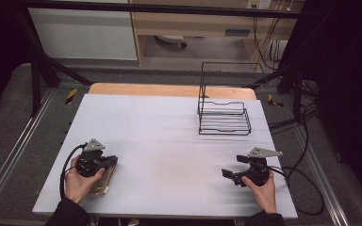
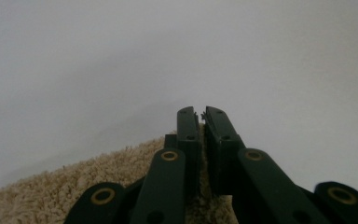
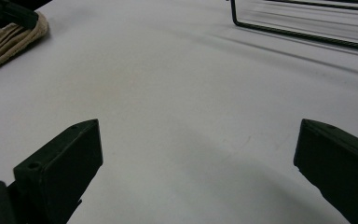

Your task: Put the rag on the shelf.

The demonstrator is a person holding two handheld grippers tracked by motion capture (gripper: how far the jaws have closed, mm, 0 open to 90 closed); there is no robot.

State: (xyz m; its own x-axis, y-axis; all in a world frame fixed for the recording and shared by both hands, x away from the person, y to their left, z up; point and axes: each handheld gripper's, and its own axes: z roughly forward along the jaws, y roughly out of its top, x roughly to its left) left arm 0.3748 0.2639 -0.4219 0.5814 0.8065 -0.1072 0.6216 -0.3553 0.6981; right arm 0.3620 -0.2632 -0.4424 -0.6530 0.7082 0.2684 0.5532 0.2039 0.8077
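On table [image 1: 169, 141], left gripper [image 2: 202, 116] clamps beige towel [image 2: 74, 191]; right gripper [image 3: 196, 154] spread wide.

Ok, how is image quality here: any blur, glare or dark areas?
High view: even light on the white tabletop, dark surroundings, no glare. Left gripper view: beige fluffy towel sharp, background soft. Right gripper view: black wire rack streaked, looks like motion blur.
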